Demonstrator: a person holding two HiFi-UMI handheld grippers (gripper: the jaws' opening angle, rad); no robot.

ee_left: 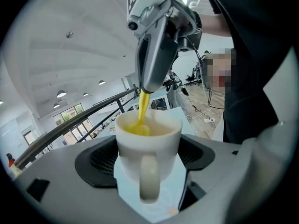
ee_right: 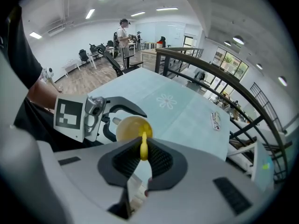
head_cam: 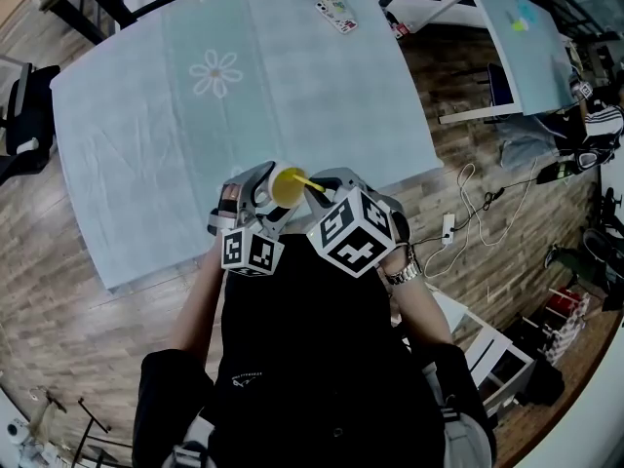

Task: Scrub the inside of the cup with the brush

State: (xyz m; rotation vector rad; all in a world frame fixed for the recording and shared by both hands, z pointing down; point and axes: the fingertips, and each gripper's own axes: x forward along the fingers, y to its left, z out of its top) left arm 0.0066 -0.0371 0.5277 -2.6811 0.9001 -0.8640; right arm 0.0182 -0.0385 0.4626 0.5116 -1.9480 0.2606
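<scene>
The left claw [ee_left: 148, 158] was clamped on a white ceramic cup [ee_left: 148, 132]. Its dark ribbed pads [ee_left: 100, 158] pressed the cup's two sides, and the cup's handle faced that claw's camera. The person's forearms were drawn in, so the cup hung in the air close to the black-clad torso, mouth upward.

Just right of the cup, the right claw [ee_right: 142, 157] was closed tight on the thin handle of a yellow plastic brush [ee_right: 144, 147] and tilted down towards the cup's mouth. A wristwatch [head_cam: 402, 273] showed behind that claw. The brush's yellow head sat down inside the cup.

Beyond the cup spread a tabletop under a pale blue cloth [head_cam: 322, 105] with a white flower print [head_cam: 215, 72]. A small printed card [head_cam: 336, 13] lay well beyond the cup, near the tabletop's far edge.
</scene>
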